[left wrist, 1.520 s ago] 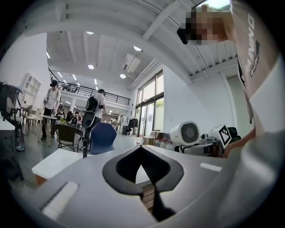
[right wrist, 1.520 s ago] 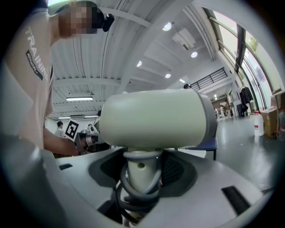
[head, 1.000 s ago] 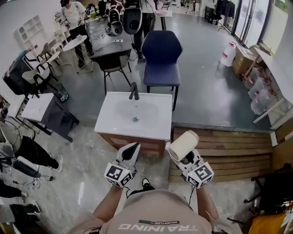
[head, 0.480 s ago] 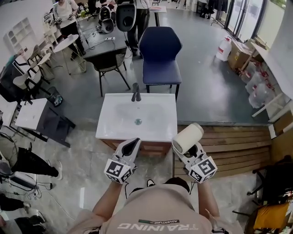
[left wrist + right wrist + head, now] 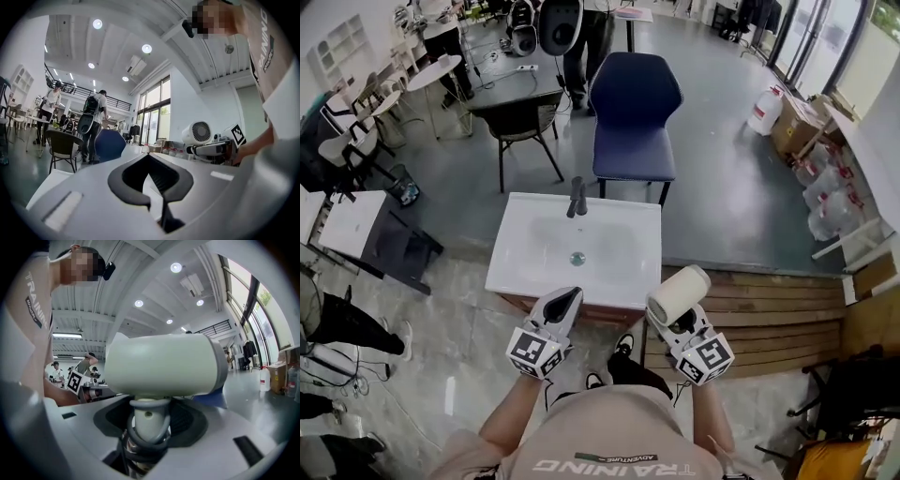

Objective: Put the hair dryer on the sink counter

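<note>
The right gripper [image 5: 679,325] has its fingers [image 5: 220,427] clamped on the handle of the dryer [image 5: 678,293]. The dryer is up in the air, by the near right corner of the sink tabletop [image 5: 516,272], not on it. The left gripper [image 5: 566,302] is to its left, fingers together, holding nothing.

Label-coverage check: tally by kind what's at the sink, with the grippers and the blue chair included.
Grippers: 2 (left gripper, right gripper)
Hair dryer: 1, held in the right gripper
Sink counter: 1
Faucet: 1
Blue chair: 1
Total: 6
</note>
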Demonstrator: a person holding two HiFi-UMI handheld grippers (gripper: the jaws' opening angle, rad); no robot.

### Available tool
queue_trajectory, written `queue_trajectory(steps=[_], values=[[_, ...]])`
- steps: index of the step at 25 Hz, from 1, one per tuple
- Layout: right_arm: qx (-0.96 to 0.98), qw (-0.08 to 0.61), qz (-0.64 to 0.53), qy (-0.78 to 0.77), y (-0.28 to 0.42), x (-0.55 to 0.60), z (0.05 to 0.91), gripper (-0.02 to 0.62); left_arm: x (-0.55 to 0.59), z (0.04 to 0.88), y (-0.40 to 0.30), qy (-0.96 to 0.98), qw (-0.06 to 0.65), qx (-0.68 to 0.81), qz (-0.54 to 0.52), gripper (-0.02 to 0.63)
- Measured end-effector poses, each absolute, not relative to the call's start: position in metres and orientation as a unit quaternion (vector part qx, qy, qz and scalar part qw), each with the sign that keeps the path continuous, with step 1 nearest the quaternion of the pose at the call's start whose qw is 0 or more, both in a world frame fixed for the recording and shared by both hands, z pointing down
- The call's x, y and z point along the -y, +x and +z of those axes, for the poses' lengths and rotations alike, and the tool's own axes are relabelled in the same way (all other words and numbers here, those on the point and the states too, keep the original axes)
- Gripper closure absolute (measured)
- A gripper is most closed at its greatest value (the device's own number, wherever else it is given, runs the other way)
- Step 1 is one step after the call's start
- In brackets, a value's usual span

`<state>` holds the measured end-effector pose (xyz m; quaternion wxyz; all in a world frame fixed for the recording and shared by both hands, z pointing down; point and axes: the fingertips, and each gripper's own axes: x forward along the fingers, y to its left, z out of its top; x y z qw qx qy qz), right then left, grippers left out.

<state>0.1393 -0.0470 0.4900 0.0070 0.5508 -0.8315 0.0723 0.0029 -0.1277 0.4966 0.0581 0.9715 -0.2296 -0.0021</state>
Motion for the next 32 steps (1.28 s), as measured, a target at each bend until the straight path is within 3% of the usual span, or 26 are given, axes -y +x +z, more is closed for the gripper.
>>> queue_trajectory(steps=[16, 32], values=[[0.846, -0.008, 0.077, 0.528, 0.219, 0.157, 0.494, 0.379, 0.237, 0.475, 0.062, 0.961, 0.022, 0.276, 0.017, 0.6], [0.855, -0.002, 0.104, 0.508, 0.257, 0.204, 0.517, 0.379, 0.274, 0.488, 0.104, 0.957, 0.04, 0.284, 0.041, 0.6]])
